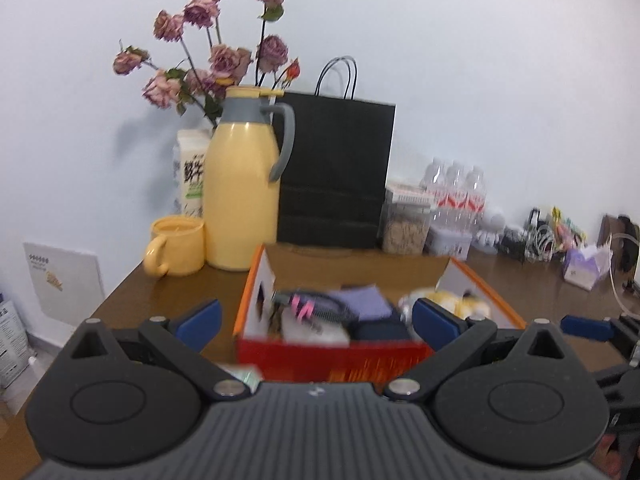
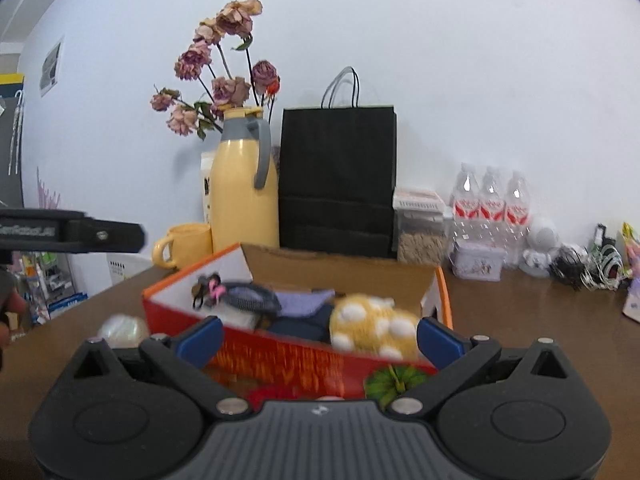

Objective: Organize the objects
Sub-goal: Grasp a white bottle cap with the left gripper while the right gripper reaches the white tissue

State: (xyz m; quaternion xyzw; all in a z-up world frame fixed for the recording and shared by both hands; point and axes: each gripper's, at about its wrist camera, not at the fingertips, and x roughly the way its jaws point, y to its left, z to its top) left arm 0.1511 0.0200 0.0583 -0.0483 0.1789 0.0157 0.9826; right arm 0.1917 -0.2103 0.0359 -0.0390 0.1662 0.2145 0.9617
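An open red and orange cardboard box (image 1: 332, 354) (image 2: 280, 356) stands on the brown table, just ahead of both grippers. Inside lie a purple cloth (image 1: 366, 302) (image 2: 304, 302), a dark blue item (image 1: 378, 330), a pink-clipped dark item (image 1: 302, 306) (image 2: 216, 290) and a yellow plush with white spots (image 2: 372, 330) (image 1: 456, 304). My left gripper (image 1: 318, 320) is open and empty in front of the box. My right gripper (image 2: 320, 338) is open and empty, at the box's near wall. A green striped object (image 2: 396, 380) and a pale round object (image 2: 122, 330) lie on the table by the box.
Behind the box stand a yellow thermos jug (image 1: 242, 196), a yellow mug (image 1: 176, 246), a black paper bag (image 1: 336, 172), dried roses (image 1: 224, 52), a jar (image 1: 406, 224), water bottles (image 2: 492, 208) and small clutter (image 2: 580, 264). The table's left edge (image 1: 116, 292) drops to the floor.
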